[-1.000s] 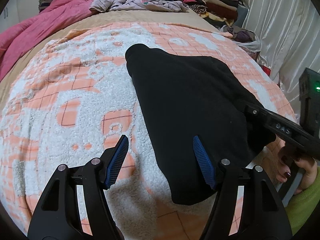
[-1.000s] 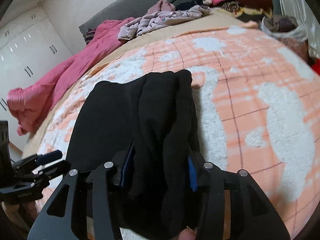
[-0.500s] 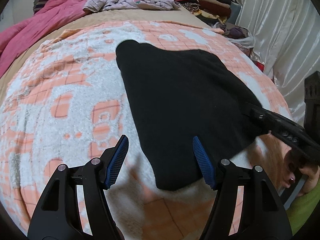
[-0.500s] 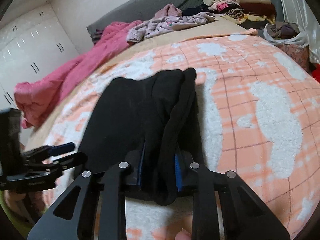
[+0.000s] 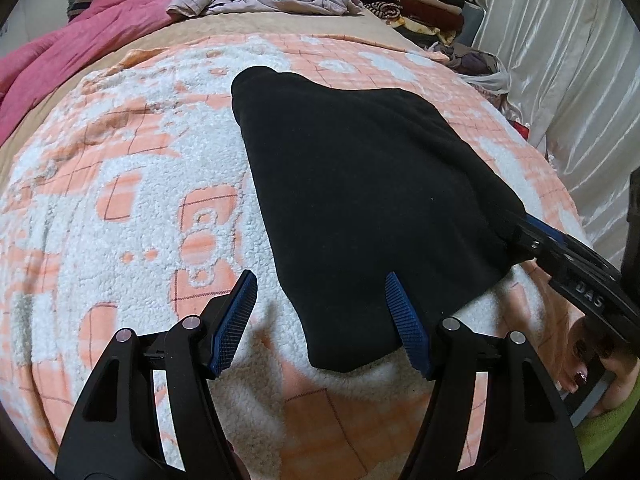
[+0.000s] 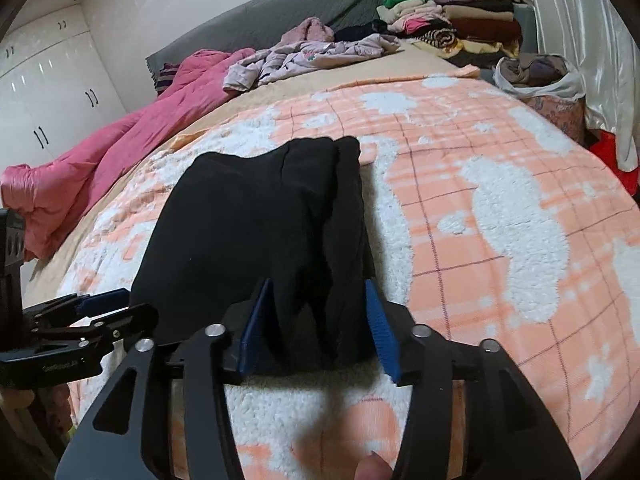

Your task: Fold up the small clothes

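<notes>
Lying folded on the orange-and-white fleece blanket (image 5: 120, 208) that covers the bed, the black garment (image 5: 360, 200) forms a roughly triangular slab, narrow end toward the headboard, wide end toward the person.

Left tool (image 5: 320, 312): released, jaws spread wide, hovering just above the near corner of the garment and holding nothing.

Right tool (image 6: 316, 320): jaws apart, straddling a bunched ridge of the garment's right-hand edge. The blue pads stand either side of the cloth; whether they touch it cannot be told, but they are not clenched on it.

Judgement: the step in hand is a fold being set down and let go. The next move calls for withdrawing the right tool without dragging the ridge, then a fresh grip on the near edge for a further fold, or flattening the bunched side first.

A heap of unfolded clothes (image 6: 312, 56) lies well apart, near the headboard.
</notes>
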